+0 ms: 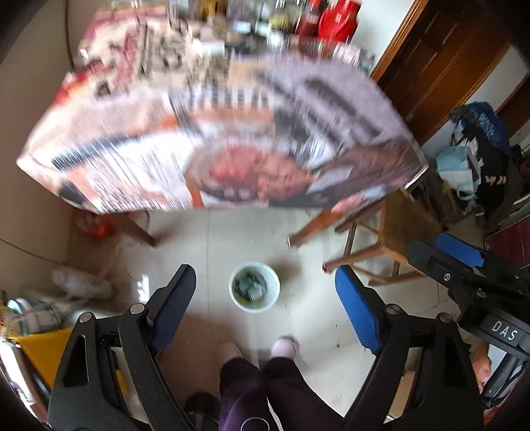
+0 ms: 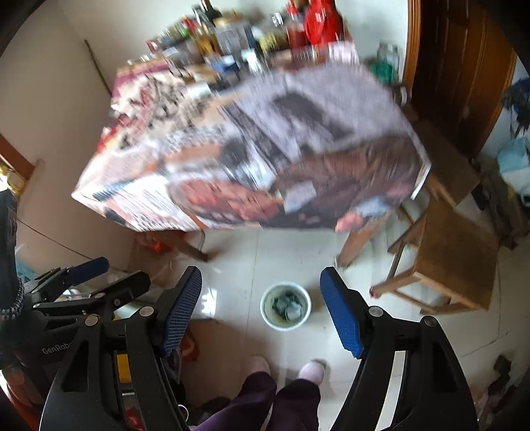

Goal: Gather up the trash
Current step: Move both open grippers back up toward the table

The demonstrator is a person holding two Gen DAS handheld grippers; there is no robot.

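Note:
A small white trash bin (image 1: 255,286) stands on the pale tiled floor with crumpled grey-green scraps inside; it also shows in the right wrist view (image 2: 285,305). My left gripper (image 1: 265,272) hangs high above it, open, with nothing between its blue pads. My right gripper (image 2: 261,272) is open too and holds nothing, with the bin just right of its centre line. Each gripper shows at the edge of the other's view. No loose trash is clear in the blur.
A table (image 1: 215,132) under a printed paper cover fills the upper view, with bottles and a red container (image 2: 319,23) at its far end. A wooden stool (image 2: 453,258) stands right of the bin. The person's legs and pale slippers (image 1: 283,348) are just below it. Clutter lines the left wall.

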